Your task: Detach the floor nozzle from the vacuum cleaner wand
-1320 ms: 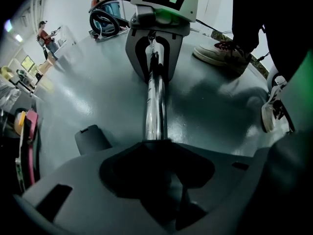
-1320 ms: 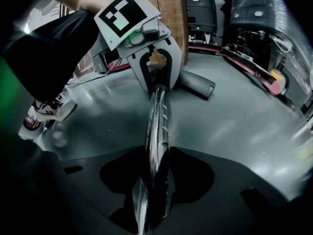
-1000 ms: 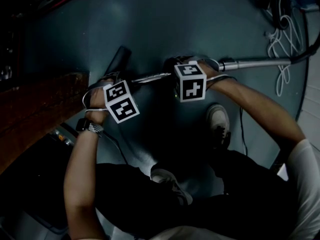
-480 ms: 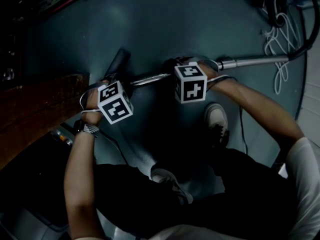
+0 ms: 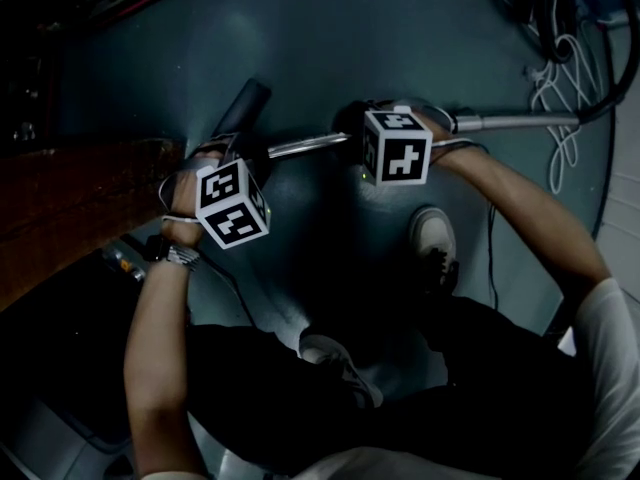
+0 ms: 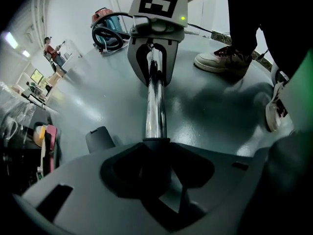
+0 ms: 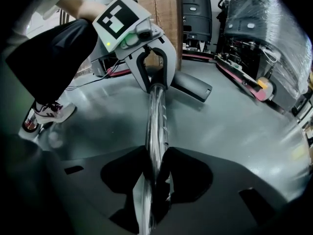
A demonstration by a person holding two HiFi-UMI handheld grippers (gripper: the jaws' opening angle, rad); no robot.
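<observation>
**Vacuum wand and floor nozzle**

Chrome wand (image 5: pixel 305 146): straight tube, long axis left to right across the head view, mid-floor (image 5: pixel 330 38). Dark floor nozzle (image 5: pixel 240 108) at its left end, pointing up-left. Left hand-held gripper (image 6: pixel 156 150): jaws closing on the black collar (image 6: pixel 156 142). Right hand-held gripper (image 7: pixel 155 166): clamped on the wand.

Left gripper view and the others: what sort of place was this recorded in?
Probably a workshop or lab. There is a bare painted grey floor, plastic-wrapped equipment at the side, a canister vacuum standing in the background, and loose white cables lying on the floor.
</observation>
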